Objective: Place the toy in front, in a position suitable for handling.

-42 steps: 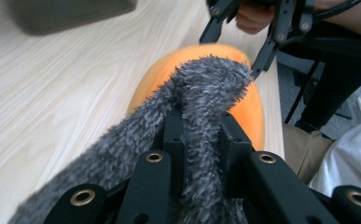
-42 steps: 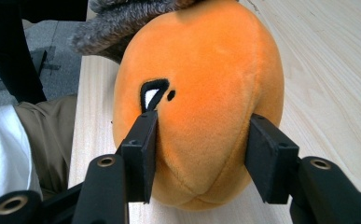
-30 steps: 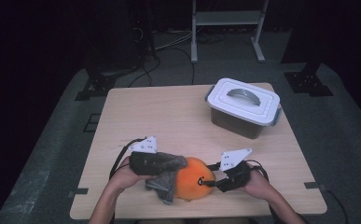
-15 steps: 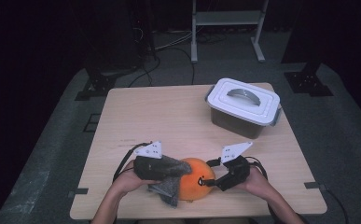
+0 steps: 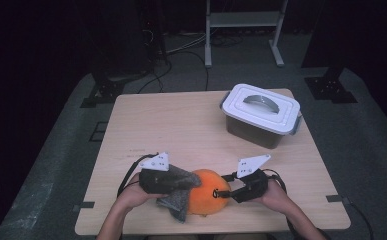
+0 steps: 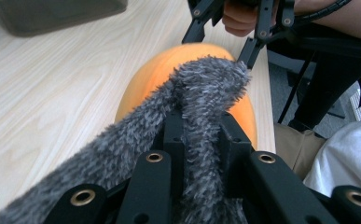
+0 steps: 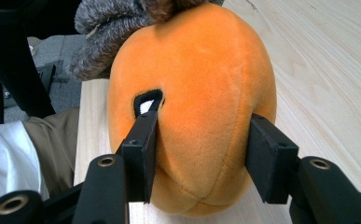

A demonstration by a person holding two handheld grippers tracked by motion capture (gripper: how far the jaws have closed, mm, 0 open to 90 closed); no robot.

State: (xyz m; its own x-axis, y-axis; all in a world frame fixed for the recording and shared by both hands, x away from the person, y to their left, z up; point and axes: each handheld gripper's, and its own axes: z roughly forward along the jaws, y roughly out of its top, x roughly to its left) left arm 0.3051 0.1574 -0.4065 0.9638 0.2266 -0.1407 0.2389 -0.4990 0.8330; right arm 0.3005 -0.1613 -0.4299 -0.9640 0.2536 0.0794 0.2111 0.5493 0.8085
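An orange plush toy lies near the table's front edge, with a grey fuzzy part draped over its left side. My left gripper is shut on that grey fuzzy part, which is bunched between its jaws above the orange body. My right gripper comes from the right. Its jaws have just been closing, and they press on both sides of the orange plush; its gripper point sits on the bulging fabric. A small black loop shows beside the left jaw.
A white-lidded grey container stands at the table's back right. The wooden table has bare room in the middle and at the left. The plush sits close to the front edge, above the person's lap.
Both hands stay at the plush near the front edge. The left hand with the grey part has shifted only slightly.
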